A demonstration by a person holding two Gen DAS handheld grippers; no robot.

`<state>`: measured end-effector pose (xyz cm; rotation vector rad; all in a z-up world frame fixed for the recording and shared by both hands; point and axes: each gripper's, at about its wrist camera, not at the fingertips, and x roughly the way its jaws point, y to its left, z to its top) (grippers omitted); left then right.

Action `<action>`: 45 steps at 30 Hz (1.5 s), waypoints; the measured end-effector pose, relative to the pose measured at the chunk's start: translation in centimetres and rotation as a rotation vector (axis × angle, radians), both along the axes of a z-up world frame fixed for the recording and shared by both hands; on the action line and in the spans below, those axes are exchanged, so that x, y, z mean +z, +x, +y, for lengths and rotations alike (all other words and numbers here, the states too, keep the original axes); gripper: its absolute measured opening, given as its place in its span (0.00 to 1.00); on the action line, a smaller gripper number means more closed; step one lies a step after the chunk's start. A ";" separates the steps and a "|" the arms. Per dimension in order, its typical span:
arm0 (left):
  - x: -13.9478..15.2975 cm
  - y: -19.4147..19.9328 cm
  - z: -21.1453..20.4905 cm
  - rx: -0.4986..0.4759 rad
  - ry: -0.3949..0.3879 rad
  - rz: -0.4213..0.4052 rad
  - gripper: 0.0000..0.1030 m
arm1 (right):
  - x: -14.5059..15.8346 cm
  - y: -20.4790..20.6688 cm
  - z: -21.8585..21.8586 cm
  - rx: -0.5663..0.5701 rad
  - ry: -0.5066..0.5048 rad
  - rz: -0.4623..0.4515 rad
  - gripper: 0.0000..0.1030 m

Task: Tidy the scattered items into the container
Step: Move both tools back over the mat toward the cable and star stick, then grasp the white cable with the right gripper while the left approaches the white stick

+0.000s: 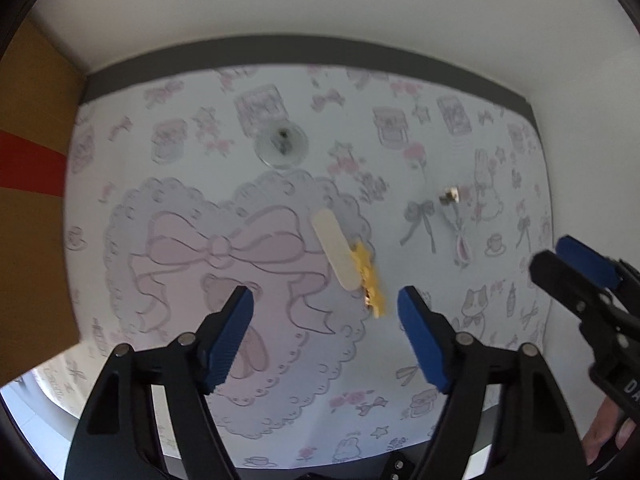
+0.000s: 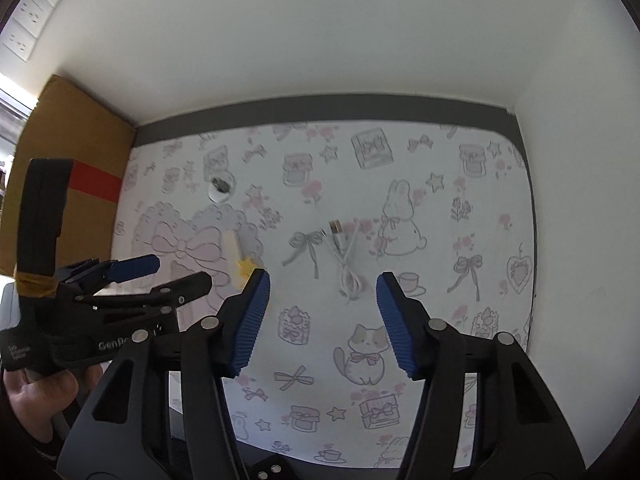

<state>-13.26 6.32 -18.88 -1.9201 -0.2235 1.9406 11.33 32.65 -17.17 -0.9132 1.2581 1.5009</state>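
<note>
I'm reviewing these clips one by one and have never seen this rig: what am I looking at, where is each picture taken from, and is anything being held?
There is no robot here. A person holds a hand tool in each hand, each ending in a two-fingered claw with blue pads, and each carries a fisheye camera looking along its fingers.

One picture looks past the left claw, the other past the right claw. Both hang above a patterned mat and both are open, holding nothing.

On the mat lie a cream strip touching a yellow star piece, a white cable and a small clear round dish. A cardboard box stands at the left edge.
</note>
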 end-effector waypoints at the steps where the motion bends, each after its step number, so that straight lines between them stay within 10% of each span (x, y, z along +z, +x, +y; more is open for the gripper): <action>1: -0.4 0.2 0.5 -0.009 0.001 -0.007 0.71 | -0.6 0.1 0.0 0.002 -0.012 -0.002 0.56; 26: -3.1 0.1 2.3 -0.086 0.053 -0.113 0.16 | -7.0 -2.6 2.2 0.132 -0.131 -0.039 0.30; 45: -1.6 -0.2 -2.5 -0.019 0.138 -0.082 0.06 | -7.6 -2.8 2.1 0.167 -0.120 -0.058 0.03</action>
